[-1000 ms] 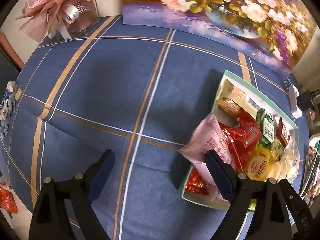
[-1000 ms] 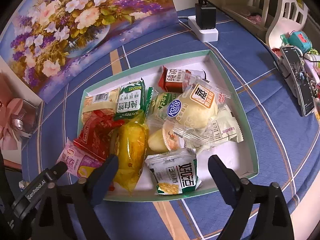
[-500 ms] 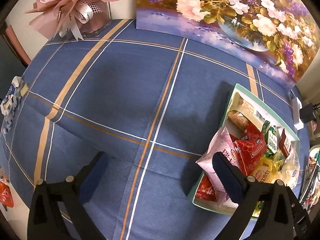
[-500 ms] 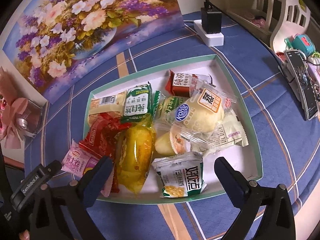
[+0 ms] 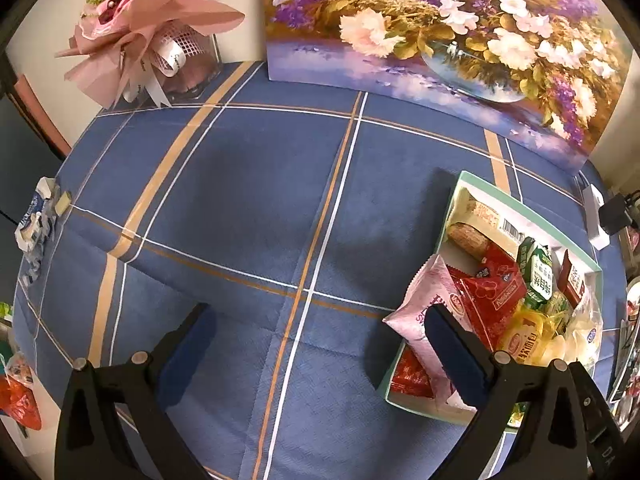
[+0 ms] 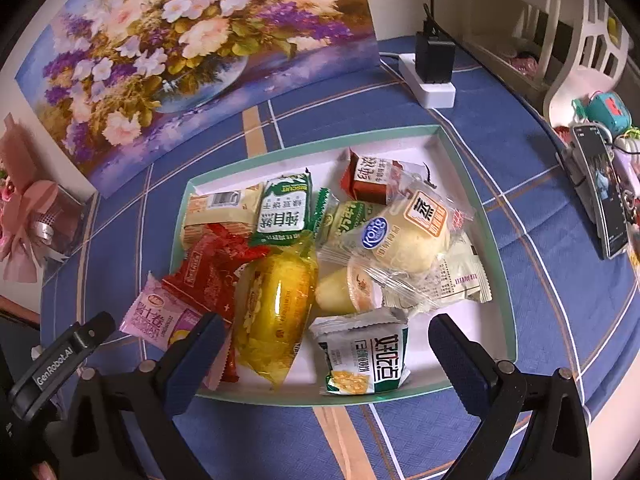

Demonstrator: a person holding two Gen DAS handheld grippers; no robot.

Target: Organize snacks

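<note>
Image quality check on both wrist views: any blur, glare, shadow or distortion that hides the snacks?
Left wrist view: sharp, strong fisheye bending of the tablecloth stripes, soft gripper shadows on it. Right wrist view: sharp; mild glare on the yellow snack pack and the clear bun wrapper, labels still readable; tray edges bowed, corners vignetted black.

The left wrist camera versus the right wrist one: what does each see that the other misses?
Only the left wrist view shows the wide bare stretch of blue checked tablecloth and the left gripper open above it. Only the right wrist view shows the white and green packet at the tray's near edge, the phone on the right, and the right gripper open, nothing between its fingers. Both show the green-rimmed tray of snacks, the pink packet hanging over its rim, the flower painting and the pink bouquet.
</note>
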